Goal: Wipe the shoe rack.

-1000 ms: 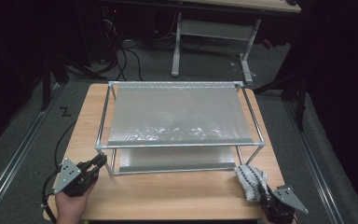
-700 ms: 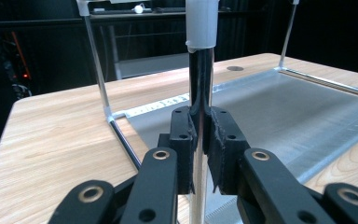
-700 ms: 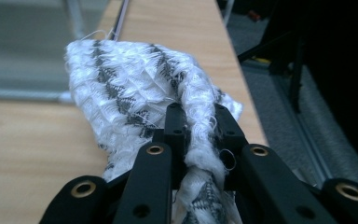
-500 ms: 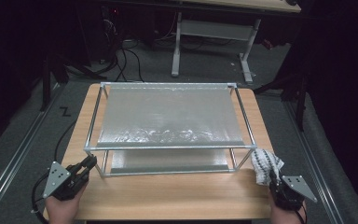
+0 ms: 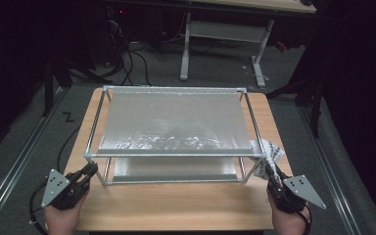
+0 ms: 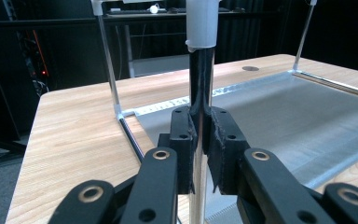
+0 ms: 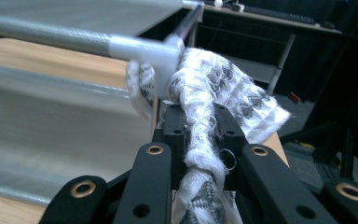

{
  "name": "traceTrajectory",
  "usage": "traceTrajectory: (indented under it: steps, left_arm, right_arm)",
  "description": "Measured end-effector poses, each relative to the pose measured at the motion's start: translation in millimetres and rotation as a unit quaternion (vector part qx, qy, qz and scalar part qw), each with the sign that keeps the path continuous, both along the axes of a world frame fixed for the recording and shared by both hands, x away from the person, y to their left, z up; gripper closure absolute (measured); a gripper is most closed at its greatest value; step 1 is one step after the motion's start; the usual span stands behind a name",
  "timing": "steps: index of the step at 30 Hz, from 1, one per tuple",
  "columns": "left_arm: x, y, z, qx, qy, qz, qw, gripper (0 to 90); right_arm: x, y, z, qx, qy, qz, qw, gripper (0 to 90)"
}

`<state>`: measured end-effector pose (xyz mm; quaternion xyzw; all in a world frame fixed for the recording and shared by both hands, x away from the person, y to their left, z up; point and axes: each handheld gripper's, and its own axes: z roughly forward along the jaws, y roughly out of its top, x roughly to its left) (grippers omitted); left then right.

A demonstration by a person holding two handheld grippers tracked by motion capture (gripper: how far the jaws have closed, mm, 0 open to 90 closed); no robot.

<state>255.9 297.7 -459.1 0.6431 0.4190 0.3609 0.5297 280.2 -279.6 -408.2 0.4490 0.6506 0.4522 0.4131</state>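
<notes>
The white-and-grey knitted cloth point(image 7: 214, 112) is clenched in the right hand-held gripper point(image 5: 272, 177) against the near right corner of the silver two-tier metal rack point(image 5: 171, 155) on the wooden tabletop point(image 5: 176, 205), apparently to wipe it, while the left hand-held gripper point(image 6: 200, 140), clamped on its near left post point(image 6: 200, 79), steadies the rack, both shelves bare.

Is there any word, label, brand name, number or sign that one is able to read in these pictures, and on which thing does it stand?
None can be read.
Two-tier metal-tube rack with silver fabric shelves: no text.
White and grey knitted cloth in the right gripper: a woven pattern, no letters.
Left gripper, shut on the rack's upright tube: no marking.
Pale wooden table: bare wood grain.
Dark mark on the grey floor: too small to tell.
</notes>
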Motion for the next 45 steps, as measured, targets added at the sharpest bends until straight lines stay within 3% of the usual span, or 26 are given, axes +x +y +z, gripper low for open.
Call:
traceTrajectory:
  steps: [2, 12, 13, 18, 21, 22, 23, 24, 25, 28, 33, 36, 45]
  left_arm:
    - [0.3, 0.8, -0.1, -0.002, 0.000, 0.000, 1.0000, 80.6]
    - [0.3, 1.0, -0.2, -0.003, 0.001, -0.001, 1.0000, 80.7]
    - [0.4, 1.0, -0.2, -0.003, 0.001, -0.001, 1.0000, 80.6]
    - [0.6, 1.2, 0.0, -0.002, 0.001, -0.002, 1.0000, 80.6]
    - [0.7, 1.4, 0.3, 0.000, 0.002, -0.003, 1.0000, 80.6]
    - [0.7, 1.5, 0.4, 0.000, 0.002, -0.003, 1.0000, 80.6]
    - [0.7, 1.5, 0.4, -0.001, 0.003, -0.004, 1.0000, 80.6]
    - [0.8, 1.5, 0.5, -0.001, 0.003, -0.004, 1.0000, 80.6]
    - [0.9, 1.6, 0.6, 0.000, 0.003, -0.004, 1.0000, 80.6]
    - [0.9, 1.5, 0.7, 0.001, 0.003, -0.004, 1.0000, 80.6]
    - [0.8, 1.5, 0.7, 0.002, 0.003, -0.004, 1.0000, 80.6]
    - [0.7, 1.3, 0.5, 0.002, 0.002, -0.003, 1.0000, 80.6]
    - [0.7, 2.0, 0.3, 0.000, 0.001, -0.001, 1.0000, 80.6]
  right_arm:
    - [0.9, 2.5, -2.7, -0.003, 0.006, 0.013, 0.9999, 79.2]
    - [-3.2, 4.8, -22.9, -0.026, 0.028, 0.020, 0.9991, 79.5]
    - [-2.9, 5.7, -27.7, -0.039, 0.039, 0.022, 0.9982, 79.5]
    - [-1.1, 7.8, -40.2, -0.051, 0.063, 0.028, 0.9963, 79.5]
    - [2.7, 10.7, -52.3, -0.061, 0.091, 0.033, 0.9934, 79.5]
    - [2.7, 10.7, -52.3, -0.061, 0.091, 0.033, 0.9934, 79.5]
    - [5.6, 11.7, -60.3, -0.065, 0.112, 0.036, 0.9909, 79.5]
    - [5.6, 11.7, -60.3, -0.065, 0.112, 0.036, 0.9909, 79.5]
    - [7.9, 12.0, -66.6, -0.067, 0.128, 0.039, 0.9887, 79.5]
    - [10.9, 12.0, -74.4, -0.065, 0.148, 0.044, 0.9859, 79.5]
    - [10.3, 11.8, -72.5, -0.061, 0.144, 0.042, 0.9869, 79.4]
    - [6.5, 11.6, -61.8, -0.055, 0.120, 0.039, 0.9905, 79.4]
    - [3.5, 12.7, -33.2, -0.051, 0.079, 0.032, 0.9951, 79.2]
